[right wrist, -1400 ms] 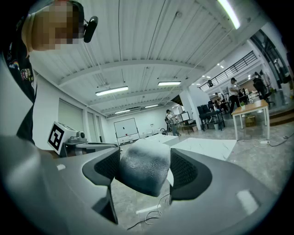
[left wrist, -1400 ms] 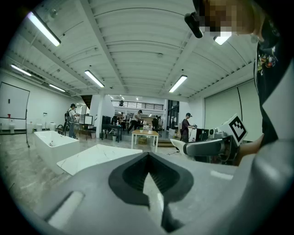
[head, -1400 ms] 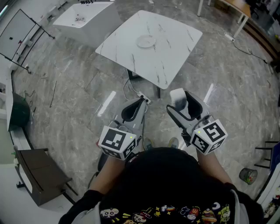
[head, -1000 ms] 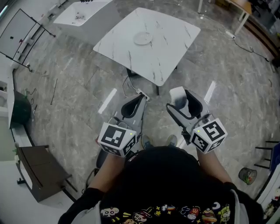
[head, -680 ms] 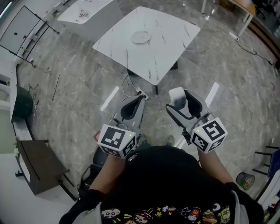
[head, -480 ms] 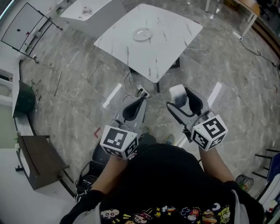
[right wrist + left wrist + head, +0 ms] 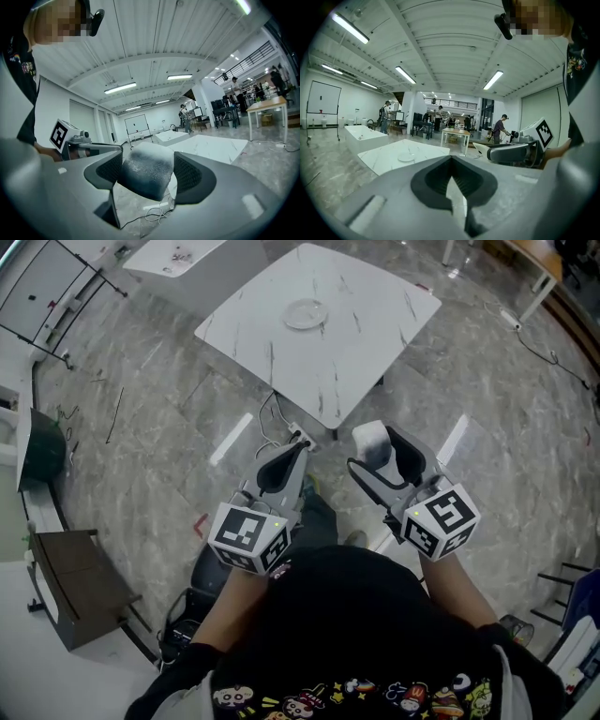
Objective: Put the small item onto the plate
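My right gripper [image 7: 378, 454] is shut on a small whitish lump [image 7: 371, 440], which fills the gap between the dark pads in the right gripper view [image 7: 146, 169]. My left gripper [image 7: 292, 454] is shut with nothing between its jaws. Both are held over the floor, short of the table. A white plate [image 7: 307, 313] lies on the white marble-patterned table [image 7: 366, 343] ahead, and it shows small in the left gripper view [image 7: 406, 158]. The right gripper shows in the left gripper view [image 7: 480, 150] with the lump at its tip.
A cable and power strip [image 7: 281, 432] lie on the grey floor under the table's near corner. A white bathtub-like unit [image 7: 178, 253] stands at the far left. A dark brown panel [image 7: 70, 587] lies at left. People stand far off in the hall [image 7: 501, 127].
The person has stepped closer to the table; both grippers stay side by side, the right still holding the lump. The table's near corner now lies nearer the gripper tips.
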### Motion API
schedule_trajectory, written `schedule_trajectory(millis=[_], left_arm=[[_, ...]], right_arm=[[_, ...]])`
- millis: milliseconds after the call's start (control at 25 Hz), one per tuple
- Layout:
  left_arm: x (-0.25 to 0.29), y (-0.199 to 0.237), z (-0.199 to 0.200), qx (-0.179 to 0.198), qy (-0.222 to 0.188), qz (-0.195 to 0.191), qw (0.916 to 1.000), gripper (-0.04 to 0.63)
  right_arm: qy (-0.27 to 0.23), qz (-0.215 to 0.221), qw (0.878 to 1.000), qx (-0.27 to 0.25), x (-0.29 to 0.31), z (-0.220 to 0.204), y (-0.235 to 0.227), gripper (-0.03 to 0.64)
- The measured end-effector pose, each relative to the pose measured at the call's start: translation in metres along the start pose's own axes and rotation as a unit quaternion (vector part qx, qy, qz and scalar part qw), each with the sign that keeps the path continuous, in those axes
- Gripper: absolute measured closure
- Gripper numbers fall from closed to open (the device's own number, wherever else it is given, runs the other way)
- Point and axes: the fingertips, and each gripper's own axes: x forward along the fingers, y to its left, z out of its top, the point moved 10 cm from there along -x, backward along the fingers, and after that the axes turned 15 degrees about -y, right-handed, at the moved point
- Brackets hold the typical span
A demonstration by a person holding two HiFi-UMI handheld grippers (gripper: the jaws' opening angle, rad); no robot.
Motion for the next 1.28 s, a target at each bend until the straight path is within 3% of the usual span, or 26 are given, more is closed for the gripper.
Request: schedule_trajectory(millis=[640,1280], left_arm=[[0.119,0.178,0.004,-0.035,0.026,-0.055,0.9975,0.594],[0.165,0.280,0.000,-0.061,0.029,-0.092,0.9935,0.594]], right_arm=[[0.022,-0.049,0.998,-0.012,0.191,0.005,-0.061,0.249],[0.054,-0.096,0.994,-0.022,0.288,-0.005,-0.076,0.249]])
